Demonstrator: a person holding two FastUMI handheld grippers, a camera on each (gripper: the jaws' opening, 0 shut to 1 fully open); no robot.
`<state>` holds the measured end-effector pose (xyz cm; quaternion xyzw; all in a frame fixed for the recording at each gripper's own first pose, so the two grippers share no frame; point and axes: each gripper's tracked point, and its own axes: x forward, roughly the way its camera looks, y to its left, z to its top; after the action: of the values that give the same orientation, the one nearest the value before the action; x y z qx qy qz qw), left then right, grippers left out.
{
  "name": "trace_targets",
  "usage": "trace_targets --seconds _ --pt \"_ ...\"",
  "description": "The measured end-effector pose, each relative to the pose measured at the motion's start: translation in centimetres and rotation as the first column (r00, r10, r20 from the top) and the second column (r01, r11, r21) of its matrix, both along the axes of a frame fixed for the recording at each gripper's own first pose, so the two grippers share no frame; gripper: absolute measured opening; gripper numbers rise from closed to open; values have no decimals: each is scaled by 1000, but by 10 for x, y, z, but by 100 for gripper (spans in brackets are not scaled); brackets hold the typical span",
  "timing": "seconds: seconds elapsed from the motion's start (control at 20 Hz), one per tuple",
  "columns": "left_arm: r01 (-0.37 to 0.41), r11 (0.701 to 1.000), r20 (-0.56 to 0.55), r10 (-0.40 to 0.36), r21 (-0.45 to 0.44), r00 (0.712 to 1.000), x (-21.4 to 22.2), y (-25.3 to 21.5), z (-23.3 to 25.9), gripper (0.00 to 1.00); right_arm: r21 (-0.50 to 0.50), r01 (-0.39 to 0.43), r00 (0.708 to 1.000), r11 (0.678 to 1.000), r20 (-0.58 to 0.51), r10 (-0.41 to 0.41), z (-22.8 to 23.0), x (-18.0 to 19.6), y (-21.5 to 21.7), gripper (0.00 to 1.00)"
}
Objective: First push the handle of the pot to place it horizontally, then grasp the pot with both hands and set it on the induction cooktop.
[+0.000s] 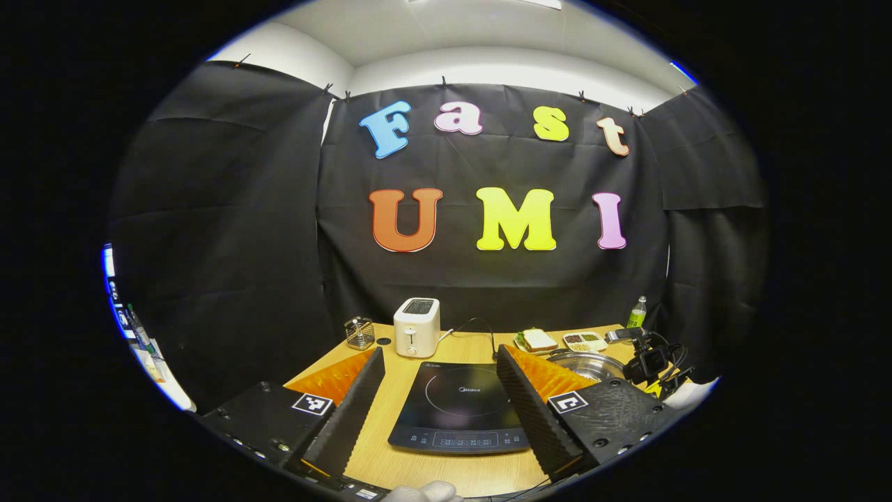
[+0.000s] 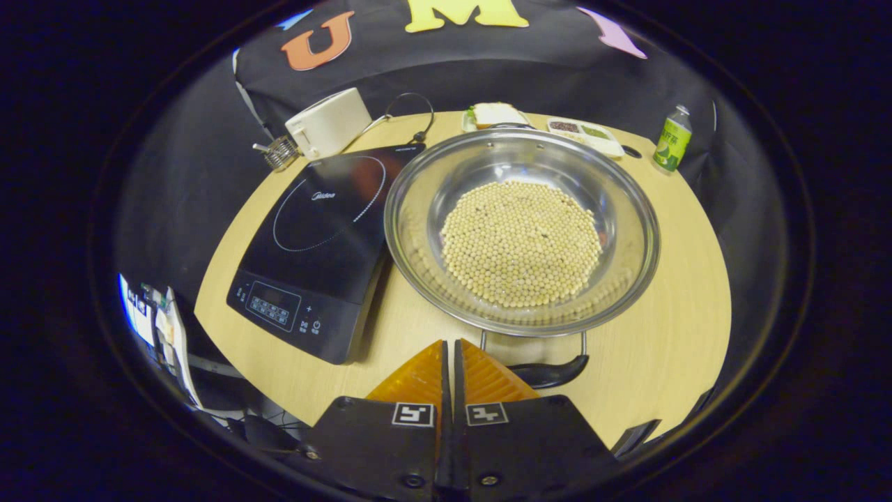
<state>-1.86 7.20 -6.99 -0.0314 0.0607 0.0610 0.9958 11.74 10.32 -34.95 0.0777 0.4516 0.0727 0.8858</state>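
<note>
1. Pot lies straight ahead of the right gripper in the right gripper view: a wide, shallow metal pan on the wooden table, its bottom covered with pale round beans.
2. Its near handle, a wire loop with a dark grip, points back toward the right gripper and sits just beside the right-hand finger; whether they touch cannot be told.
3. Right gripper fingers are closed together, with only a thin slit between them and nothing held.
4. Induction cooktop lies ahead and to the left of the right gripper, its edge touching or nearly touching the pot's rim, its control panel at the near corner.
5. Beyond the cooktop stand a white toaster and a small wire holder; beyond the pot are a sandwich on a plate and a divided tray; a green bottle stands far ahead to the right.
6. In the left gripper view, the left gripper is spread wide and empty, with the cooktop lying ahead in the gap between its fingers.
7. Beyond its right finger the pot's rim peeks out, and the other gripper hovers just past it, farther right.
8. Ahead of the left gripper stands the toaster, with the wire holder to its left.
</note>
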Motion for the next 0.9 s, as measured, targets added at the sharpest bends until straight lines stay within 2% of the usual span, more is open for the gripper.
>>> trace_targets --seconds 0.2,0.25,0.35,0.7,0.85,0.9 --pt "0 1000 -2 0 -14 1000 0 -1 -3 96 -7 36 999 999 -10 -36 -4 -2 -22 0" --pt "3 1000 -4 -3 -17 1000 1 -3 -3 96 -12 45 999 999 -8 -45 -4 -2 -27 4" --pt "8 1000 -6 -9 -17 1000 4 -5 -3 96 -22 53 999 998 -6 -53 -5 -2 -36 0" --pt "31 999 0 -31 -20 1000 11 -19 -3 97 -46 99 995 994 -2 -99 -7 -2 -68 0" --pt "33 999 0 -33 -12 999 14 -21 0 97 -43 114 993 993 -7 -114 -9 -1 -81 4" --pt "31 999 -1 -31 -11 1000 14 -23 -1 97 -35 124 992 992 -10 -124 -10 -1 -85 1"
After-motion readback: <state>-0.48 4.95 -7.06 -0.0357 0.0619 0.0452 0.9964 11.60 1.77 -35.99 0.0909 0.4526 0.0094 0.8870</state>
